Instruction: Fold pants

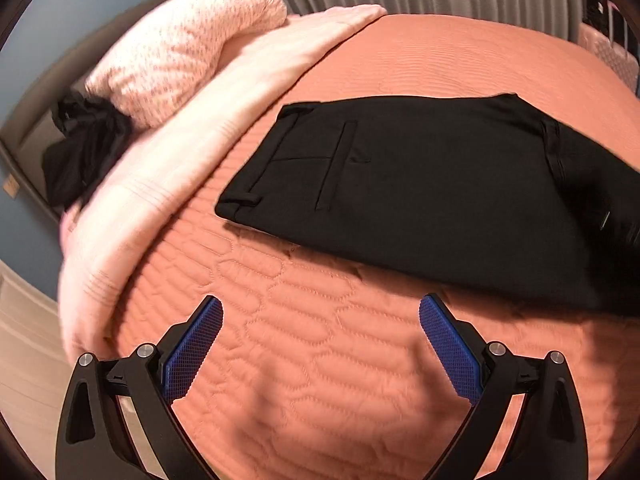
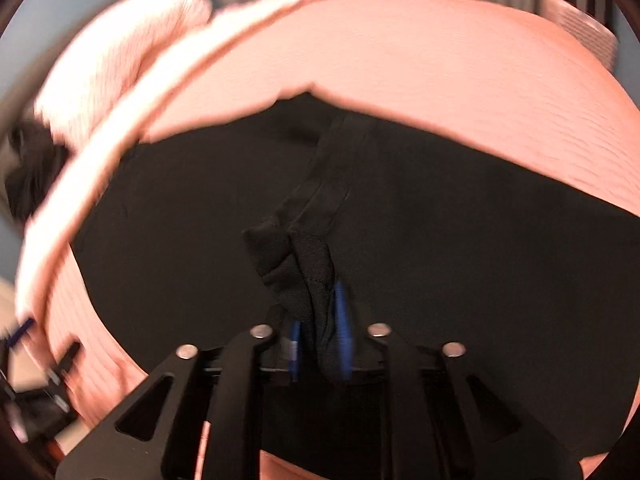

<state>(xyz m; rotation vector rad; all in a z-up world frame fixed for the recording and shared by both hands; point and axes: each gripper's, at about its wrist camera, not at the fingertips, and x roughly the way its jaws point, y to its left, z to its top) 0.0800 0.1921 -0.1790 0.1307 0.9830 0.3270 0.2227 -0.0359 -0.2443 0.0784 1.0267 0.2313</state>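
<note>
The pants (image 1: 432, 184) are showing plain black, with no print on them, and are lying against a salmon-orange quilted bedspread (image 1: 320, 360) that is carrying a stitched pattern of elongated hexagon-like cells. A pale pink blanket (image 1: 168, 184) is showing faint thin stripes, while the pillow (image 1: 180, 52) is wearing light pink cloth speckled with small dark flecks, and a dark black cloth (image 1: 84, 148) is sitting beside it. Both grippers are showing black frames with bright blue, finely gridded pads (image 1: 192, 352).

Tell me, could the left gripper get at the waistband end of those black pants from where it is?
Probably yes: the left gripper is open, with only bare orange bedspread between it and the black pants.
</note>
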